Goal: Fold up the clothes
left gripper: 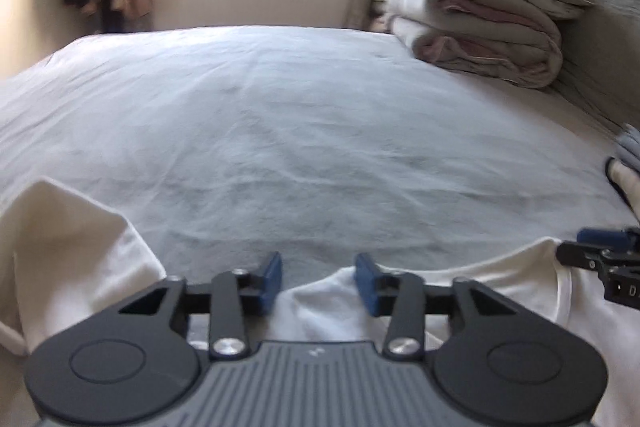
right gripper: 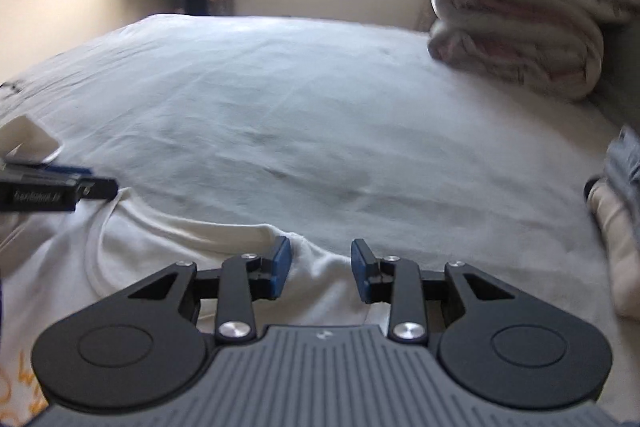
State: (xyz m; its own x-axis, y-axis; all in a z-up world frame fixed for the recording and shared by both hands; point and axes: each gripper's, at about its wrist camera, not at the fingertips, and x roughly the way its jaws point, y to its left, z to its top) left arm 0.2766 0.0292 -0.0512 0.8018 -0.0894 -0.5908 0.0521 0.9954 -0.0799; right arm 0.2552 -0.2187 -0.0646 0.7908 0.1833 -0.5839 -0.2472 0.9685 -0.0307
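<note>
white shirt under both tongs at the near bed edge, neither grip closed

the white shirt (left gripper: 460,279) lay spread on the bed sheet (left gripper: 300,131), directly beneath and just ahead of both tongs. its neckline ran crosswise, from one tong to the other, so its long axis appeared to run back toward the person, out of frame. the left tongs (left gripper: 319,283) stood roughly half open with a raised bunch of shirt cloth between the blue pads (left gripper: 370,285); the pads did not appear to press it. the right tongs (right gripper: 321,269) stood somewhat narrower, also with a hump of cloth at the shoulder between the pads, again not visibly clamped. both sat about equally near the collar edge, one at each shoulder. judged from this, the next move would call for both to close on the shoulder cloth before any lift.

a sleeve (left gripper: 72,235) lay turned up to the left of the left tongs. a stack of folded bedding (left gripper: 492,27) stood well ahead and to the right, and a small pile of clothes (right gripper: 620,207) sat at the right frame edge, cut off.

the shirt's lower body and hem were hidden behind the tong bodies. orange print showed at the lower left of the right view, unreadable. both views were blurred.
</note>
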